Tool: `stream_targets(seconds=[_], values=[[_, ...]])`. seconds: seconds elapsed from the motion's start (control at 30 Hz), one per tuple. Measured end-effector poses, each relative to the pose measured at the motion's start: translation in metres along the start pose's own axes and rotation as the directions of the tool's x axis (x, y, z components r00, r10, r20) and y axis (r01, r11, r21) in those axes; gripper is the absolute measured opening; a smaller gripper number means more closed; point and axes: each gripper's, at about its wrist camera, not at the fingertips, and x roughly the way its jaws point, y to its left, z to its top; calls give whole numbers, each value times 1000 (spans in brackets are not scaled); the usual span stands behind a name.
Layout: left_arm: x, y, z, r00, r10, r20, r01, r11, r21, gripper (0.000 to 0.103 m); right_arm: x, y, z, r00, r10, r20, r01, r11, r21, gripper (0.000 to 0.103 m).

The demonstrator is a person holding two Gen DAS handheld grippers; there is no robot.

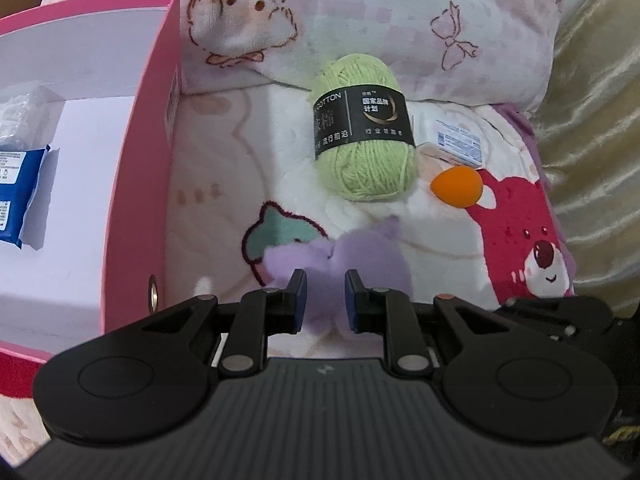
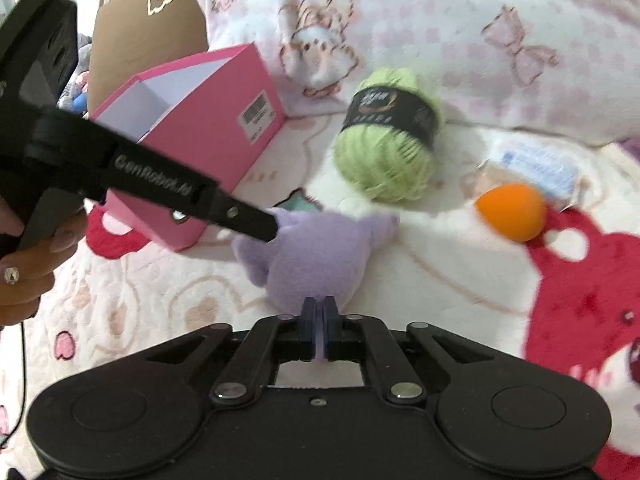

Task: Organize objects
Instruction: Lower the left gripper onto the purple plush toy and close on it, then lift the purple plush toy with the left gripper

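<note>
Right wrist view: the purple plush toy (image 2: 316,256) lies on the cartoon-print blanket (image 2: 420,280), its long axis running roughly from my right tongs (image 2: 319,320) away toward the green yarn skein (image 2: 390,144), its pointed ears spread to either side. My right tongs are pinched fully together on a thin fold of the plush's near edge. My left tongs (image 1: 326,300) stand narrowly parted, straddling the plush's other side; whether their pads press it I cannot tell. Just left of the plush is the pink box (image 2: 208,132). The skein, black band around its middle, lies beyond the plush with its long axis sloping. An orange egg-shaped sponge (image 2: 512,212) sits right of the plush, apart from it.
</note>
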Motion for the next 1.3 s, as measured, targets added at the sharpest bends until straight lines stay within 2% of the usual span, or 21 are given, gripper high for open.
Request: stream_targets(seconds=[0.1, 0.17, 0.2, 0.27, 0.3, 0.33, 0.37, 0.47, 0.57, 0.63, 0.7, 0.73, 0.77, 0.83, 0.93, 1.03, 1.1, 1.2, 1.3], values=[[3, -3, -2, 1000, -5, 6, 5, 1000, 7, 20, -1, -7, 2, 999, -25, 24, 25, 1000, -10, 4], [5, -4, -4, 1000, 9, 15, -10, 1000, 14, 20, 2, -14, 2, 1000, 7, 26, -8, 1000, 30, 12], [6, -5, -6, 999, 24, 25, -24, 999, 23, 21, 3, -17, 2, 999, 19, 33, -21, 998, 56, 12], [7, -7, -9, 996, 73, 54, -77, 995, 58, 23, 6, -17, 2, 998, 33, 45, -36, 996, 79, 24], [7, -8, -11, 993, 97, 73, -103, 991, 82, 28, 7, -15, 2, 998, 37, 50, -40, 997, 73, 30], [7, -7, -14, 989, 113, 91, -122, 988, 98, 31, 7, -11, 1, 998, 35, 61, -38, 997, 63, 39], [6, -6, -16, 988, 114, 103, -125, 987, 105, 31, 6, -8, 0, 997, 33, 70, -36, 998, 51, 45], [5, -3, -20, 990, 90, 112, -102, 989, 107, 32, 8, 0, -2, 995, 32, 93, -33, 999, 8, 53], [7, -2, -22, 991, 71, 114, -83, 992, 97, 34, 16, 0, 0, 994, 30, 106, -33, 999, 31, 54], [9, -1, -22, 993, 55, 105, -62, 995, 73, 34, 27, -4, 0, 996, -3, 90, -2, 998, 61, 55], [14, -2, -21, 994, 57, 89, -62, 996, 57, 35, 30, -10, -2, 997, 16, 79, -24, 995, 99, 54], [16, -3, -21, 994, 64, 90, -69, 996, 57, 36, 28, -13, -3, 997, 19, 76, -28, 993, 113, 51], [17, -5, -20, 993, 68, 95, -74, 995, 62, 36, 25, -15, -3, 997, 16, 79, -26, 993, 118, 43], [16, -9, -20, 992, 78, 101, -86, 994, 74, 35, 18, -17, -4, 995, 16, 97, -27, 993, 117, 35], [15, -10, -20, 993, 86, 85, -92, 993, 71, 34, 13, -21, -4, 991, -5, 131, -13, 991, 132, 35], [11, -4, -16, 995, 76, 57, -78, 997, 27, 34, 18, -28, -5, 994, 67, 92, -82, 982, 171, 36], [10, -2, -16, 995, 89, 53, -90, 996, 23, 34, 21, -27, -8, 993, 84, 87, -99, 979, 180, 40], [15, -4, -19, 992, 120, 49, -122, 992, 34, 36, 28, -19, -11, 995, 69, 70, -77, 988, 132, 47], [13, 0, -18, 993, 109, 45, -109, 994, 2, 39, 30, -7, -19, 999, 13, 49, -16, 998, 59, 49]])
